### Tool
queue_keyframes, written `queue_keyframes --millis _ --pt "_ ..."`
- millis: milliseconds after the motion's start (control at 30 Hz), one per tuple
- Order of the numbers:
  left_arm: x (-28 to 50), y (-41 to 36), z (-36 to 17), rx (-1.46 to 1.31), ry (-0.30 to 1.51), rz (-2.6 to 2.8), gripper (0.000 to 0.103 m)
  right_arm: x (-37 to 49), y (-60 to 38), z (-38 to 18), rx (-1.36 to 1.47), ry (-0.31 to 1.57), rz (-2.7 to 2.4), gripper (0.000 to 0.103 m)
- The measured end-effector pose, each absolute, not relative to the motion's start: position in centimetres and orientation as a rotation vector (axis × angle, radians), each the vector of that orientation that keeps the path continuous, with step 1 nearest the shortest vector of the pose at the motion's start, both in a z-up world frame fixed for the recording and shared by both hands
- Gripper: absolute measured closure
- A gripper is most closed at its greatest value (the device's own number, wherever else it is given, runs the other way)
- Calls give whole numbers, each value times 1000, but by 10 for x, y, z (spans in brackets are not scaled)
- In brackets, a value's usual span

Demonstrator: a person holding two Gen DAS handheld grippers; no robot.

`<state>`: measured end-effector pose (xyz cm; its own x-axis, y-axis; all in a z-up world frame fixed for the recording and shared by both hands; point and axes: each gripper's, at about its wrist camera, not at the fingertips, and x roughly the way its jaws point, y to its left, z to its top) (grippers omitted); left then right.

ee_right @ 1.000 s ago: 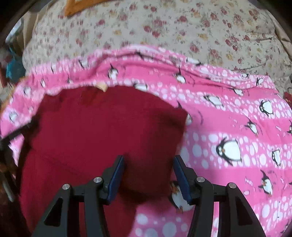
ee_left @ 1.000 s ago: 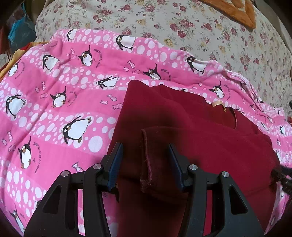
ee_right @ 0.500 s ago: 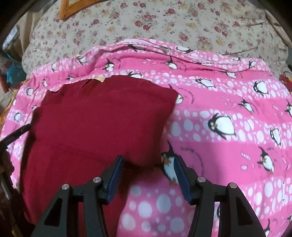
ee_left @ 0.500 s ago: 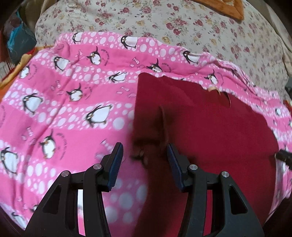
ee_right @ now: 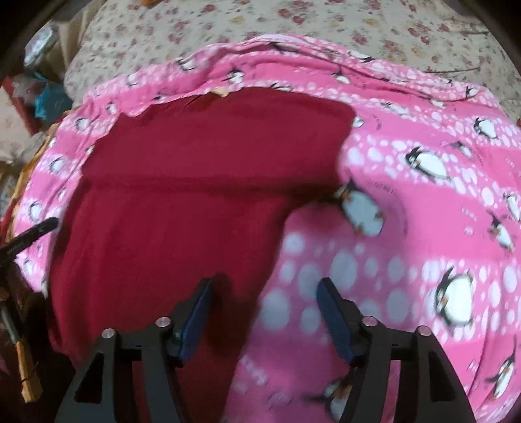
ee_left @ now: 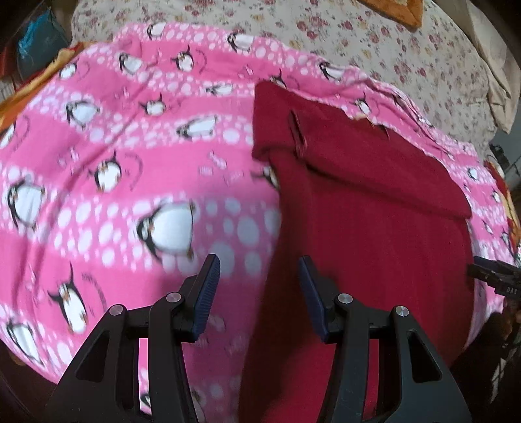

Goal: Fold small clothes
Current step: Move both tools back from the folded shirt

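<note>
A dark red garment (ee_left: pixel 364 208) lies flat on a pink penguin-print blanket (ee_left: pixel 114 182), its sleeves folded in across the upper part. My left gripper (ee_left: pixel 259 286) is open and empty, above the garment's lower left edge. In the right wrist view the garment (ee_right: pixel 195 182) fills the left half. My right gripper (ee_right: pixel 265 306) is open and empty, above the garment's lower right edge. The tip of the right gripper shows at the right edge of the left wrist view (ee_left: pixel 495 279), and the left gripper shows at the left edge of the right wrist view (ee_right: pixel 26 240).
The blanket (ee_right: pixel 423 201) lies over a floral cream bedspread (ee_left: pixel 374 35) that stretches behind it. An orange cushion corner (ee_left: pixel 400 9) sits at the far back. Blue and red clutter (ee_right: pixel 45 97) lies beyond the bed's left side.
Both grippers have let go of the folded sleeves and drawn back toward the garment's lower edge. The sleeves now lie flat across the garment.
</note>
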<state>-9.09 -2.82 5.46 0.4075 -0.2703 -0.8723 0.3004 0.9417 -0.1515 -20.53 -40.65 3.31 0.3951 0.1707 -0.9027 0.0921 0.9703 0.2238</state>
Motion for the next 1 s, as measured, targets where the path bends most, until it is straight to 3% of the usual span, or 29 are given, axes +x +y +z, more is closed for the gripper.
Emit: queue_keyframes --millis 1000 --pt "-203 5 24 125 1254 -442 53 -326 -341 -12 387 1345 416 35"
